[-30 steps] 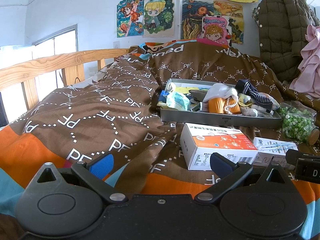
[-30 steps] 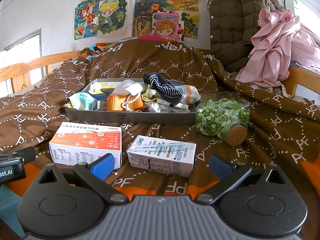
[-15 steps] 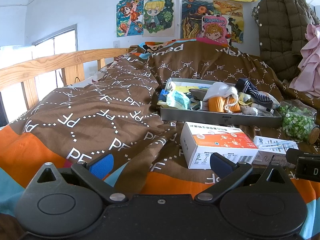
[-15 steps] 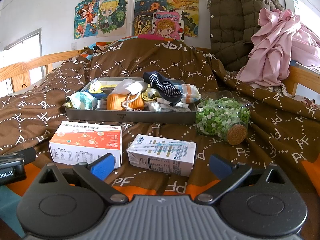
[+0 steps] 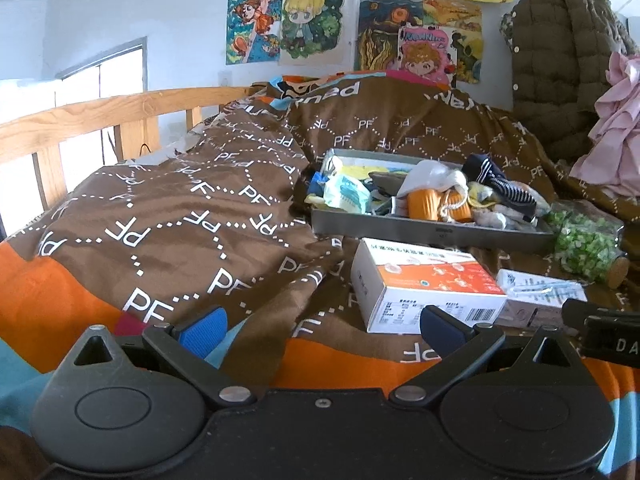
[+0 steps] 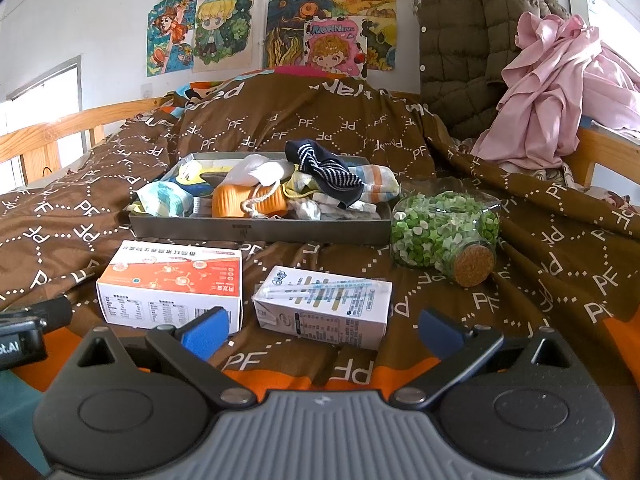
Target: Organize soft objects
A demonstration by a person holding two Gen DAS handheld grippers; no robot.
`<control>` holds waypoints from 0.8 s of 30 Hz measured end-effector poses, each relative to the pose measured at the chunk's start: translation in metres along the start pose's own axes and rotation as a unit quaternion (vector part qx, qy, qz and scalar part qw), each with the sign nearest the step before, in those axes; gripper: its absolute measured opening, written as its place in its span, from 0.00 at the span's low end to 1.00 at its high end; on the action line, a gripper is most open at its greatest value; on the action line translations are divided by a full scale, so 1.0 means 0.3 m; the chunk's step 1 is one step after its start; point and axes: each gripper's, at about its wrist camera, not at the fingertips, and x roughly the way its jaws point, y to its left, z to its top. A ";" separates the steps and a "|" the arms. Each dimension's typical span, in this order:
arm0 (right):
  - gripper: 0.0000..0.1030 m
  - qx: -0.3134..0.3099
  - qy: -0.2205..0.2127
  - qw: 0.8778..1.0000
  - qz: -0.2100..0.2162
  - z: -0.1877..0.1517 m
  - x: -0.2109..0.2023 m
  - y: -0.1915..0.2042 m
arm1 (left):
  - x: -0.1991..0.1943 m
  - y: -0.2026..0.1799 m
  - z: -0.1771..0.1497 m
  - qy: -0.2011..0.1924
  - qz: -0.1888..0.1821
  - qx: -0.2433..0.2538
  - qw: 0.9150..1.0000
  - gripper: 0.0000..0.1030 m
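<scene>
A grey tray (image 6: 260,234) sits on the brown bedspread, heaped with soft things: a navy striped sock (image 6: 324,170), an orange ribbed piece (image 6: 240,202), white cloth (image 6: 256,170) and a pale blue packet (image 6: 166,200). The tray also shows in the left wrist view (image 5: 420,230). My left gripper (image 5: 320,326) is open and empty, low over the bedspread, well short of the tray. My right gripper (image 6: 320,330) is open and empty, just behind a small white carton (image 6: 324,306).
An orange-and-white box (image 6: 172,280) lies left of the carton, also seen in the left wrist view (image 5: 424,284). A corked glass jar of green bits (image 6: 444,232) lies right of the tray. A wooden bed rail (image 5: 100,114) runs along the left. Pink clothes (image 6: 560,92) hang at right.
</scene>
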 end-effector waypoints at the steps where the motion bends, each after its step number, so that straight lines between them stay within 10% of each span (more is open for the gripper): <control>1: 1.00 0.001 0.001 1.000 0.000 0.002 0.003 -0.001 | -0.002 0.006 0.000 0.000 -0.001 0.000 1.000 0.99; 24: 1.00 -0.003 0.007 1.000 0.003 0.006 0.003 -0.002 | 0.005 -0.013 0.007 0.013 -0.001 -0.006 1.000 0.99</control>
